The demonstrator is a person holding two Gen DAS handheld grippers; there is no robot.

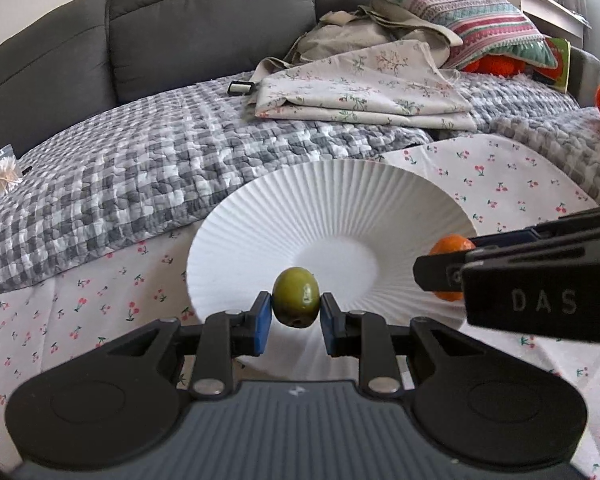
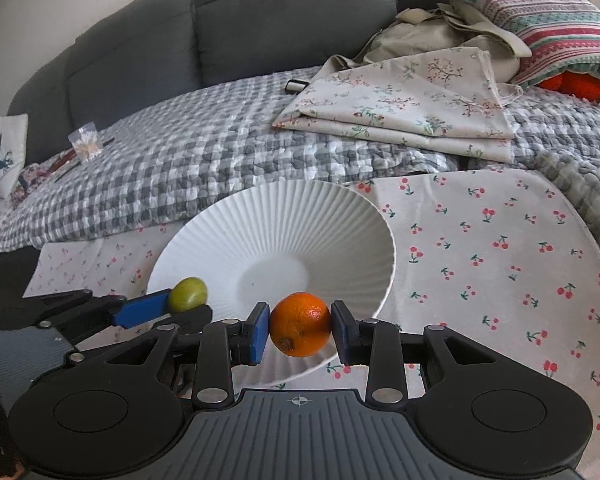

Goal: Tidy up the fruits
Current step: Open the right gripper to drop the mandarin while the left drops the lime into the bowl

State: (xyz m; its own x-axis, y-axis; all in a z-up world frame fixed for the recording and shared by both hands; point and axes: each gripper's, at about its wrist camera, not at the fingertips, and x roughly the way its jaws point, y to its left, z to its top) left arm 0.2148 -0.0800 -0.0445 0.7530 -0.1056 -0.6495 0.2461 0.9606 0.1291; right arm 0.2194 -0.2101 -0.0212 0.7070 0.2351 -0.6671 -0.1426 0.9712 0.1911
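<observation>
Blue pads on the left gripper (image 1: 296, 312) pinch a small round green fruit (image 1: 296, 303) from both sides, w/ a pad touching each side. The right gripper (image 2: 300, 327) does the same w/ a round orange fruit w/ a brown spot (image 2: 300, 324), pads pressed on it left & right. Both fruits hang in the air over the near edge of the big white ribbed bowl (image 2: 324, 216), not yet in it. The bowl sits on a white cloth w/ little red cherries (image 2: 500, 248).

To do this step well, I think each fruit should go lower, close to the flat middle of the bowl, before the pads let go. Round fruits roll, so a drop from high up could bounce out. Best to let go slow, one at a time, so they don't bump.

Both tools point fwd & a bit down at the bowl, side by side. The right one comes in from the right edge of the left view, near but apart.

Behind is a grey & white checked blanket (image 1: 140, 168), folded flowery cloth (image 1: 360, 88) & a dark grey sofa (image 1: 180, 20).
</observation>
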